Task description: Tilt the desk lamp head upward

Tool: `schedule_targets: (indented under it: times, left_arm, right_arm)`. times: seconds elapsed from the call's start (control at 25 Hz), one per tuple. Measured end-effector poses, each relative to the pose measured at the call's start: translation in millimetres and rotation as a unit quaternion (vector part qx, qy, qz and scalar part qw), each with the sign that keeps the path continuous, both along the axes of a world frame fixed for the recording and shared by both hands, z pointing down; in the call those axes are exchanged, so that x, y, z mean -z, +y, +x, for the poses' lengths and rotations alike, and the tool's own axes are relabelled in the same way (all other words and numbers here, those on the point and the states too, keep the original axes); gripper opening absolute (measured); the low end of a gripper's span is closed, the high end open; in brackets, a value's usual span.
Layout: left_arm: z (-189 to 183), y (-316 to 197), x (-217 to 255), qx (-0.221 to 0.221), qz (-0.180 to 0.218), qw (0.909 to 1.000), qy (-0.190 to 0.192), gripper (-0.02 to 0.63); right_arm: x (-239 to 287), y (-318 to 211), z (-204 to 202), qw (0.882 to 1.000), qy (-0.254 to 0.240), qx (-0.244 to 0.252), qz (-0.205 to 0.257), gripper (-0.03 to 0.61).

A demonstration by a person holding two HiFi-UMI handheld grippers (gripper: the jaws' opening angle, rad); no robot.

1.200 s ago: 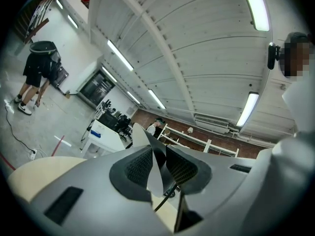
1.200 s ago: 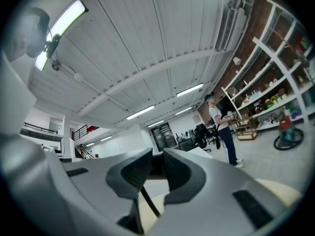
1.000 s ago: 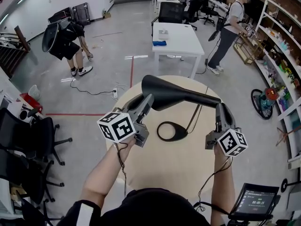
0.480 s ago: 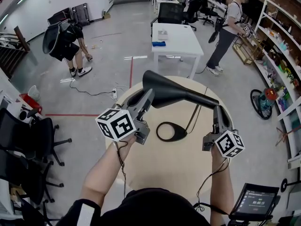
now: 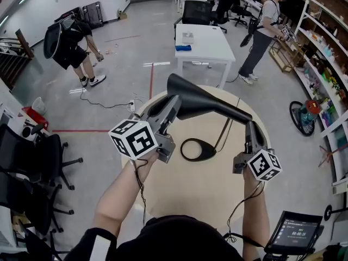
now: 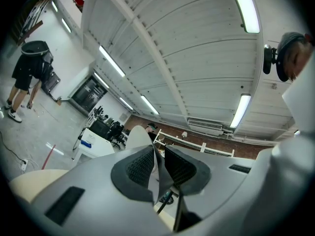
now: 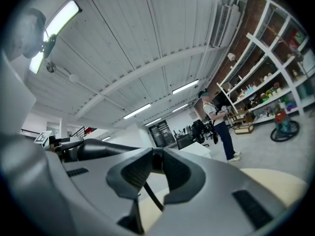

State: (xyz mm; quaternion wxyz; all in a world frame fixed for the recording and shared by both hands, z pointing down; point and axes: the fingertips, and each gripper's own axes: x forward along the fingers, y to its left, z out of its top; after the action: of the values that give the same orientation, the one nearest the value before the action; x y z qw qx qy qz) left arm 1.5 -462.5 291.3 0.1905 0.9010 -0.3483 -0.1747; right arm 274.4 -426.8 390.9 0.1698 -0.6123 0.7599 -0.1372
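A black desk lamp stands on the round beige table [image 5: 196, 200]. Its oval base [image 5: 198, 150] lies near the middle of the table. The cone-shaped lamp head [image 5: 190, 99] hangs above the table's far side, and its arm [image 5: 231, 113] slopes down to the right. My left gripper [image 5: 175, 103] is shut on the head's near rim; in the left gripper view a thin rim edge [image 6: 158, 173] is pinched between the ribbed pads [image 6: 139, 165]. My right gripper [image 5: 252, 125] is shut on the arm's lower end, and the dark arm [image 7: 106, 149] runs in between its jaws.
The lamp's cable [image 5: 223, 135] trails off the table's far edge. Beyond it are a white desk [image 5: 204, 45], two standing people [image 5: 70, 45] [image 5: 261, 37], shelves on the right [image 5: 326, 69], black office chairs on the left [image 5: 32, 162] and a screen at bottom right [image 5: 293, 231].
My left gripper has risen a little with the lamp head in it, and the head's open end now points higher. The right gripper has stayed on the arm.
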Motion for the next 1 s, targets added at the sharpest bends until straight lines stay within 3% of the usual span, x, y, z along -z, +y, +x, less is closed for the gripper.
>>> schedule_targets:
  times: [0.6, 0.76, 1.0]
  left_arm:
    - [6.2, 2.4, 8.0, -0.011, 0.009, 0.9999, 0.001, 0.074]
    - [1.4, 1.6, 5.1, 0.009, 0.019, 0.9997, -0.013, 0.075]
    - [-10.9, 12.1, -4.7, -0.003, 0.007, 0.9994, 0.034, 0.075]
  right_arm:
    - [-1.4, -0.2, 2.0, 1.0, -0.014, 0.007, -0.005, 0.066]
    - [-1.4, -2.0, 6.3, 1.0, -0.022, 0.02, -0.007, 0.066]
    - [2.0, 6.7, 23.5, 1.0, -0.026, -0.002, -0.003, 0.067]
